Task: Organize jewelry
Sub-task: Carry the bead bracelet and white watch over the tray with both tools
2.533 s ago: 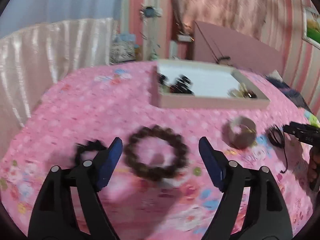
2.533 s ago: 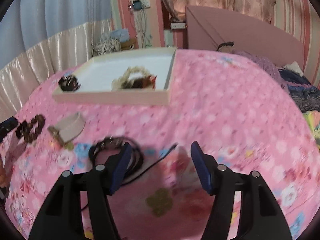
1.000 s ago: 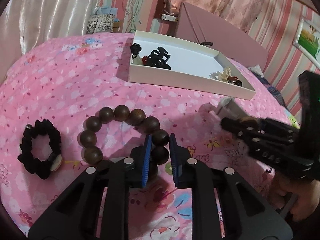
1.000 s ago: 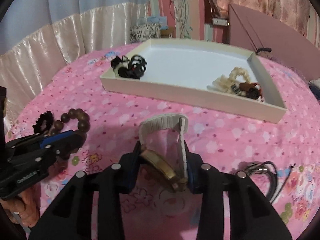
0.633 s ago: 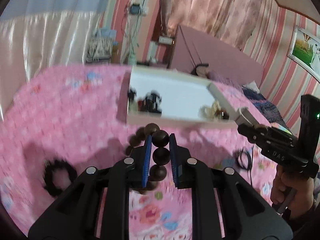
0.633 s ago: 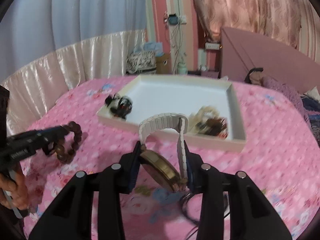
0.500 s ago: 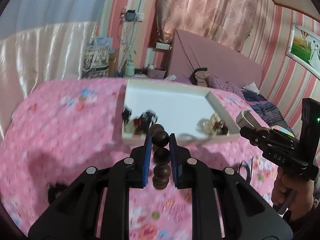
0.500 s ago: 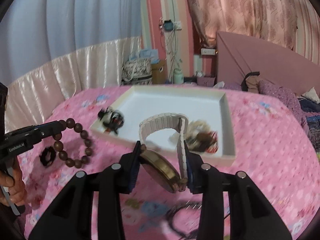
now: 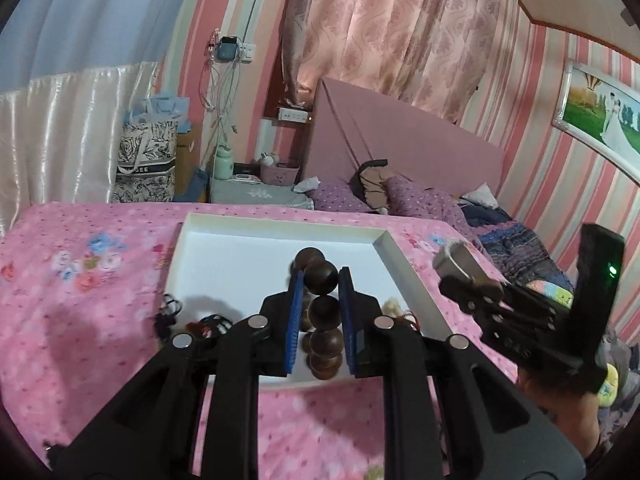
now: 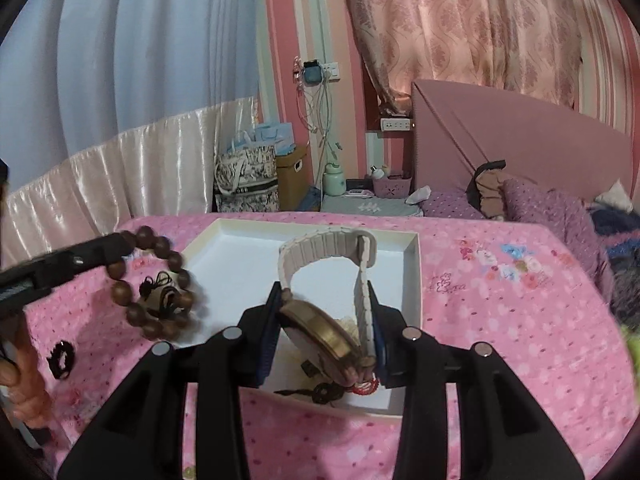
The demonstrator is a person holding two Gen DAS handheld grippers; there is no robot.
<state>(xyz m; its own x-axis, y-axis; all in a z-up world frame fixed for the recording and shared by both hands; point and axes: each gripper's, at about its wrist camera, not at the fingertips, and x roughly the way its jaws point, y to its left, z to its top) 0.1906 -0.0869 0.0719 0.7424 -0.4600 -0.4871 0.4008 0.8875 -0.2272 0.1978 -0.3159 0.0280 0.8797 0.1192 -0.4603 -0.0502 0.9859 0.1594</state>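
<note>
Pinched between the blue pads of the left gripper (image 9: pixel 319 280) is a bracelet (image 9: pixel 322 300) of large dark wooden beads, hanging in a column between the jaws, above a white tray (image 9: pixel 404 280). This tray sits on a pink flowered cloth (image 9: pixel 80 300). Small dark hair ties (image 9: pixel 170 312) lie at its near left corner. To the right in this left wrist view, the right gripper (image 9: pixel 460 276) holds a pale strap over the tray's right edge.

From the right wrist view, the right gripper (image 10: pixel 324 300) has its jaws clamped on a watch (image 10: pixel 328 328) with a gold case and a white band arching upward, held over the near end of the tray (image 10: pixel 416 280). Red beads (image 10: pixel 366 387) and a dark piece (image 10: pixel 324 394) lie in the tray below it. At left, the left gripper (image 10: pixel 116 250) holds the bracelet (image 10: pixel 160 284) as an open loop over the tray's left corner. A black scrunchie (image 10: pixel 61 354) lies on the cloth (image 10: pixel 520 320), apart from the tray.
</note>
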